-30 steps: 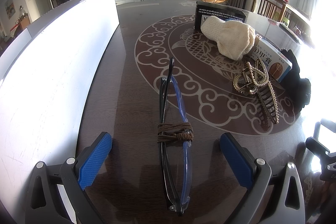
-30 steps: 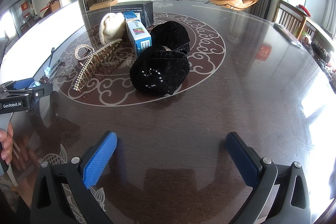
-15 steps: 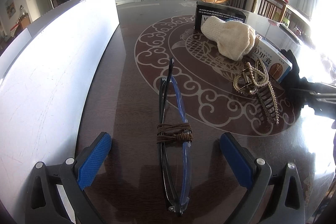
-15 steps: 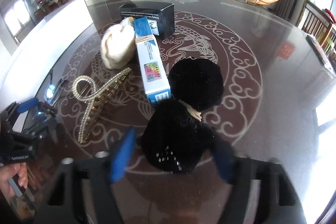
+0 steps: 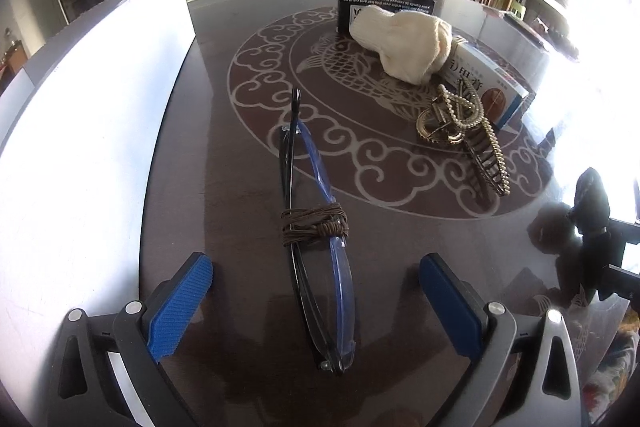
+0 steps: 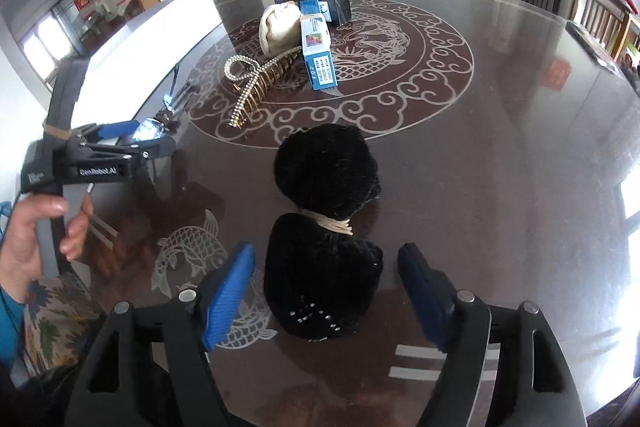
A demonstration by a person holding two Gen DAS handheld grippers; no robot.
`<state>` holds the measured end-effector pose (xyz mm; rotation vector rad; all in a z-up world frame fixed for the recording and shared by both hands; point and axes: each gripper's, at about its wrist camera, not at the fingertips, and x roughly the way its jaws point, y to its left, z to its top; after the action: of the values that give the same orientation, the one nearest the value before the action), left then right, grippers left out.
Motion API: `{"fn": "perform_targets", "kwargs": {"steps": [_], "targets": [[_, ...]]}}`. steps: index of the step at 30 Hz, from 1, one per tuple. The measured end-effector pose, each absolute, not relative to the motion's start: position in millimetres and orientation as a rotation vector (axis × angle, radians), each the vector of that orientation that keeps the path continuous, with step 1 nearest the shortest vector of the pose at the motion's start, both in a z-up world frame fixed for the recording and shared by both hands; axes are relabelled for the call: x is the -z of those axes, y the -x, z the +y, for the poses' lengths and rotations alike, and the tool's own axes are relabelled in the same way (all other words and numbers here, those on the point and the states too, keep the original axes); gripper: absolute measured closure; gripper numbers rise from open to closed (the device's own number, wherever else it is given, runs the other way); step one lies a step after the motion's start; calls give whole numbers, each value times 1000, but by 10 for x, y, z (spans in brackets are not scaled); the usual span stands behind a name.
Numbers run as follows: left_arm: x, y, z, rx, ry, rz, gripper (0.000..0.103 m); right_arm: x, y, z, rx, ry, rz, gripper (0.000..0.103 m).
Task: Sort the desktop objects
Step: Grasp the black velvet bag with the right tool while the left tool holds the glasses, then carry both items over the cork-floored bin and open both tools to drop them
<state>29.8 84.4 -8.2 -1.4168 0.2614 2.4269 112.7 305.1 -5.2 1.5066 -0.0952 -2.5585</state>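
A: Jaws first. How do they stand?

B: The left gripper (image 5: 316, 297) has its jaws spread wide, pads clear of everything. Folded glasses (image 5: 320, 267) with a brown cord (image 5: 314, 227) wound round them lie on the table (image 5: 224, 147) between the blue pads (image 5: 180, 301), touching neither. The right gripper (image 6: 326, 297) has its jaws opening. A black pair of knit gloves (image 6: 324, 227) sits between its pads, with a gap showing on each side.

A: Take the round medallion inlay (image 6: 420, 99) on the table as landmark. Where are the task's things?

B: The black gloves, tied at the middle with a pale band (image 6: 334, 225), lie just outside the medallion's near rim, on the dark tabletop. The glasses cross its rim on the left gripper's side: the far temple tip lies over the scrollwork, the lenses outside it.

A: And inside the medallion?

B: A gold hair claw (image 5: 468, 131) set with pearls lies near the rim. Beside it, toward the centre, is a cream knit pair of gloves (image 5: 404, 43), and touching that a long blue-and-white carton (image 6: 318, 57). A black box (image 6: 314, 1) stands at the far rim, behind the cream gloves.

A: Anything of the person?

B: In the right wrist view a hand (image 6: 36, 239) grips the left gripper's handle, outside the medallion at the table's near edge.
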Motion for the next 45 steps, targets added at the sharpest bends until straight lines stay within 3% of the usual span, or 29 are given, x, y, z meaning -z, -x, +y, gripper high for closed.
{"fn": "perform_targets", "kwargs": {"steps": [2,3,4,5,6,13,22,26,31,35,37,38,39,40,41,45], "targets": [[84,-261,883,-2423,1415,264,0,61,-1055,3050,2546,-1515,-74,28],[76,-259,891,-2424,1413,267,8,93,-997,3035,2525,-1534,-61,30],[47,-280,900,-2432,1380,264,22,132,-964,3045,2513,-1551,-51,43],[-4,-312,913,-2441,1330,264,59,131,-981,3025,2528,-1545,-19,58],[-39,-339,928,-2435,1314,269,76,125,-996,3026,2519,-1547,-14,70],[-317,-700,763,-2405,1194,5,76,-138,-1337,3230,2568,-1470,-123,70],[-1355,-1109,-83,-2461,951,-305,76,-655,-1239,2624,2487,-1314,-127,70],[-1608,-1025,-827,-2603,954,-307,76,-990,-1100,1817,2352,-1184,-95,70],[-1453,-769,-1618,-2737,1119,-289,76,-1254,-931,439,2115,-1040,-63,70],[-1130,-558,-1974,-2752,1308,-220,74,-1114,-737,-446,1969,-1067,20,69],[-923,-466,-2077,-2754,1443,-153,72,-923,-662,-723,1916,-1128,66,62],[-794,-413,-2114,-2763,1527,-91,65,-813,-627,-832,1907,-1162,84,57],[-735,-386,-2140,-2767,1566,-57,47,-703,-603,-913,1900,-1190,96,40],[-674,-370,-2150,-2771,1594,-22,35,-620,-595,-956,1896,-1204,104,26],[-626,-371,-2157,-2785,1606,15,17,-587,-597,-968,1898,-1205,108,22],[-520,-340,-2084,-2770,1622,153,14,-488,-722,-1031,1967,-1159,279,19]]}}
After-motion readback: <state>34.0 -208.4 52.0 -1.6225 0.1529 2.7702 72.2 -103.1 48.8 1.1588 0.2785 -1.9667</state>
